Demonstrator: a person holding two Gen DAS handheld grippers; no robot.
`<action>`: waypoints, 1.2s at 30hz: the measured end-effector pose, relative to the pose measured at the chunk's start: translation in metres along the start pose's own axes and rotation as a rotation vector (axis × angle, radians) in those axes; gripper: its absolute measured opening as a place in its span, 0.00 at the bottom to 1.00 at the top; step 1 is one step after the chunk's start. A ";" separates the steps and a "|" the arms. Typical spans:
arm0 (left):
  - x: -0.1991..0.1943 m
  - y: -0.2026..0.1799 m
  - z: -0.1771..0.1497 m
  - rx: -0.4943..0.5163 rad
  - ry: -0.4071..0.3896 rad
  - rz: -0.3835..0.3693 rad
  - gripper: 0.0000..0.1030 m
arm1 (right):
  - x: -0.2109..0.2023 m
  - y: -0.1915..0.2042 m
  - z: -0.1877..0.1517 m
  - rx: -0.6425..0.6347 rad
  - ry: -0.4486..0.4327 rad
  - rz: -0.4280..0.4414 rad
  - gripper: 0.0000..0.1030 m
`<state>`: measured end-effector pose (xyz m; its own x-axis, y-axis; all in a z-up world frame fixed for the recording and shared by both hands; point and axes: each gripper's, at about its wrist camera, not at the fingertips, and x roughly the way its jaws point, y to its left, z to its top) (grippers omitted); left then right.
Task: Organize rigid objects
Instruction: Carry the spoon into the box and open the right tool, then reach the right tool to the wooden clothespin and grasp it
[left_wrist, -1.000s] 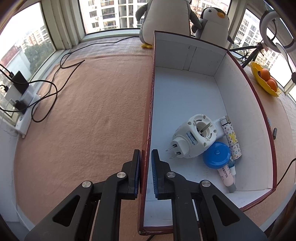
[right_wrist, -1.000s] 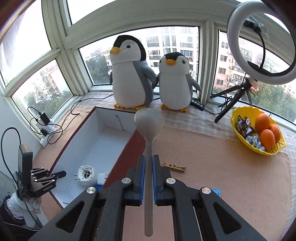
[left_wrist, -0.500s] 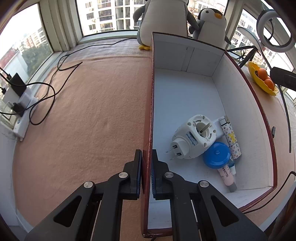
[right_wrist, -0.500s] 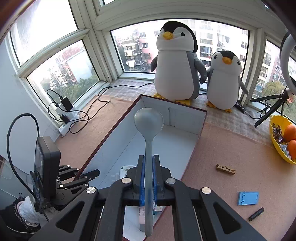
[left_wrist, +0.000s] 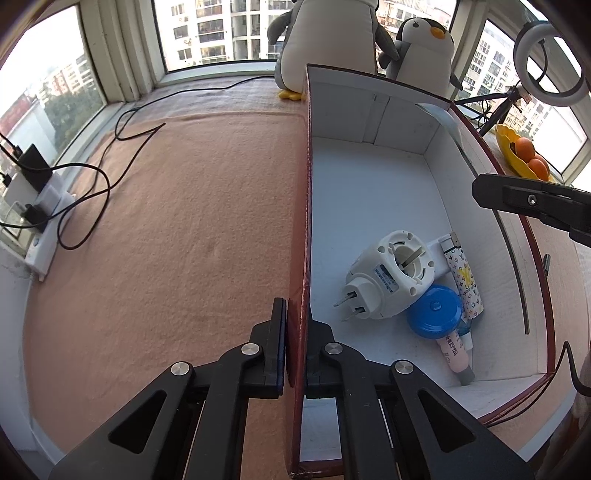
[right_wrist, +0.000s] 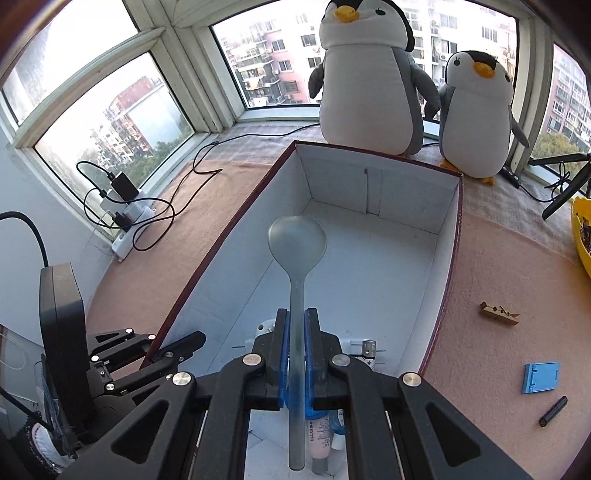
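So, in the left wrist view the left gripper (left_wrist: 295, 343) sits at the bottom centre, and its fingers have nipped shut on the box's (left_wrist: 369, 192) dark red side wall where half a second back there was still a hair of slack, so the box is now pinned and shouldn't slide. Inside, lower right of the frame, the white plug-in adapter (left_wrist: 391, 280), blue round lid (left_wrist: 436, 310), patterned tube (left_wrist: 463, 280) and pink tube (left_wrist: 456, 354) lie bunched together against the right wall, same as before. New at the right edge is the right gripper (left_wrist: 532, 206), reaching in over the box's right wall, with the spoon's bowl (left_wrist: 439, 114) just poking into sight near the far corner. In the right wrist view that gripper (right_wrist: 296, 354) sits bottom centre, fingers pinching the translucent grey spoon (right_wrist: 297, 258) by its handle, bowl pointing up-frame. A second ago the spoon hung over the bare mat with the box off to the left; now it's above the box's white floor, which fills the middle. The clothespin (right_wrist: 498, 314), blue card (right_wrist: 541, 376) and dark stick (right_wrist: 552, 406) wait on the mat at lower right. Looks like the drop is next, then three more loose bits.
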<state>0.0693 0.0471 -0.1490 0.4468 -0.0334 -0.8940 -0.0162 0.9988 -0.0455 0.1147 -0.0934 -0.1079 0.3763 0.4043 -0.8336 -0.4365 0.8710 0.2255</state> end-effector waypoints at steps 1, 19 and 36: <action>0.000 0.000 0.000 -0.001 0.000 0.000 0.04 | 0.001 -0.001 0.001 0.000 0.002 -0.001 0.07; 0.000 0.000 -0.001 0.002 0.004 0.012 0.04 | -0.015 -0.013 -0.003 -0.009 -0.051 -0.022 0.48; -0.002 -0.003 -0.001 0.004 0.005 0.030 0.04 | -0.053 -0.056 -0.012 0.010 -0.173 -0.033 0.58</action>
<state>0.0674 0.0437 -0.1479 0.4418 -0.0041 -0.8971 -0.0262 0.9995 -0.0174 0.1087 -0.1669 -0.0822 0.5260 0.4166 -0.7415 -0.4138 0.8870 0.2049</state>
